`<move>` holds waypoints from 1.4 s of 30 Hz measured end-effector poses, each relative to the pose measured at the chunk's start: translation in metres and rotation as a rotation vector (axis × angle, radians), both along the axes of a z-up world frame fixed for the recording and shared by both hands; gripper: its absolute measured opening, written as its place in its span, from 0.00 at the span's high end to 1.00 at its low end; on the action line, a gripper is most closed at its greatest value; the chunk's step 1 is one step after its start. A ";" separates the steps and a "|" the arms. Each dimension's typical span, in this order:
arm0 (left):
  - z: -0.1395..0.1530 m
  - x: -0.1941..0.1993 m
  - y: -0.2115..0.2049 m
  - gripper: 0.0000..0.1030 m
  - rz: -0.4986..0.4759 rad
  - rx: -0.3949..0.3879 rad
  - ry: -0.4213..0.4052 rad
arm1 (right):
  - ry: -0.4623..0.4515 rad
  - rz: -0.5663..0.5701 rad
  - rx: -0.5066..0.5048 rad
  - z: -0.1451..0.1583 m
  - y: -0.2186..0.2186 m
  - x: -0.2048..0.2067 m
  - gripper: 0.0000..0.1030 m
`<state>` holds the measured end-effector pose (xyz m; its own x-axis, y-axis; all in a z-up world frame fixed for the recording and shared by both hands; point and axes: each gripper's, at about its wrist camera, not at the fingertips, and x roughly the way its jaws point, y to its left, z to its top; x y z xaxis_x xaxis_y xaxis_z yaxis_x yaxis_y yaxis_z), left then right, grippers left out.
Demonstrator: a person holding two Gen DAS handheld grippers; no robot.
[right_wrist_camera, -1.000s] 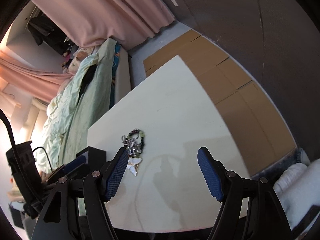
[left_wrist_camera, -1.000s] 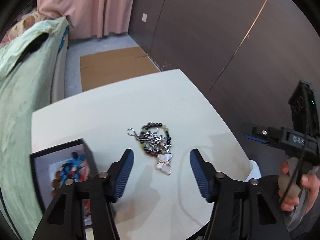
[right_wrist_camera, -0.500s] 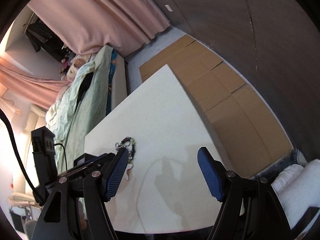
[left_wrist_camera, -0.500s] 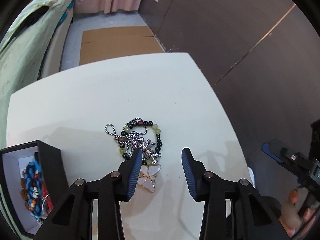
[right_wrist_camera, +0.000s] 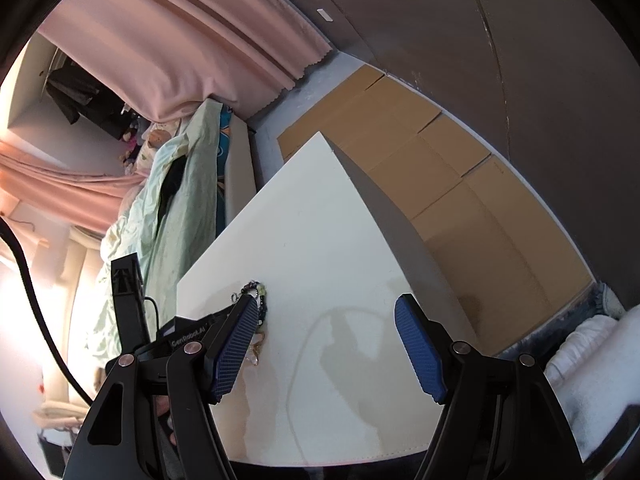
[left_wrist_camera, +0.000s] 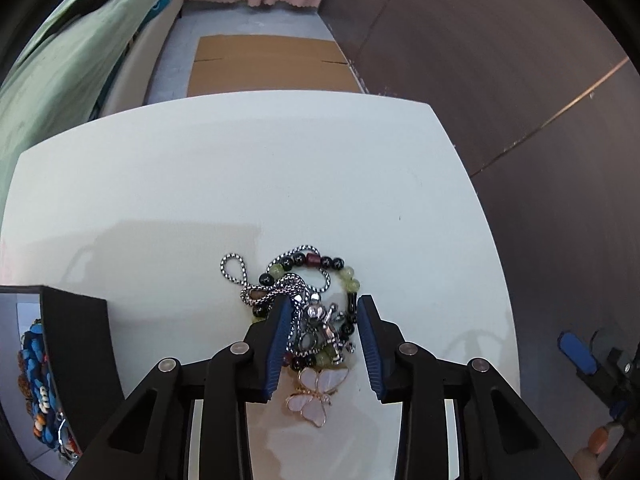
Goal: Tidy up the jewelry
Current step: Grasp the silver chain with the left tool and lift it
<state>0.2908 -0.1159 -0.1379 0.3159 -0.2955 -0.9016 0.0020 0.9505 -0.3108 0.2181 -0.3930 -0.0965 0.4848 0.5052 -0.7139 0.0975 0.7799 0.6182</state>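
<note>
I had the left gripper (left_wrist_camera: 322, 336), its jaws just closing but not yet pinching, straddle the tangled jewelry pile (left_wrist_camera: 308, 308) on the white table (left_wrist_camera: 240, 184) to lift it toward the box (left_wrist_camera: 76, 344), while my right gripper (right_wrist_camera: 326, 344) hung open and empty.

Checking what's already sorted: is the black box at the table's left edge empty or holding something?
Holding something. The black box is open-topped, and blue and orange beaded pieces lie inside.
</note>
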 end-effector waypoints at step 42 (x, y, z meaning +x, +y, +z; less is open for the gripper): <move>0.122 -0.018 -0.005 0.96 -0.108 0.020 -0.258 | 0.024 0.025 -0.035 -0.008 0.019 0.010 0.30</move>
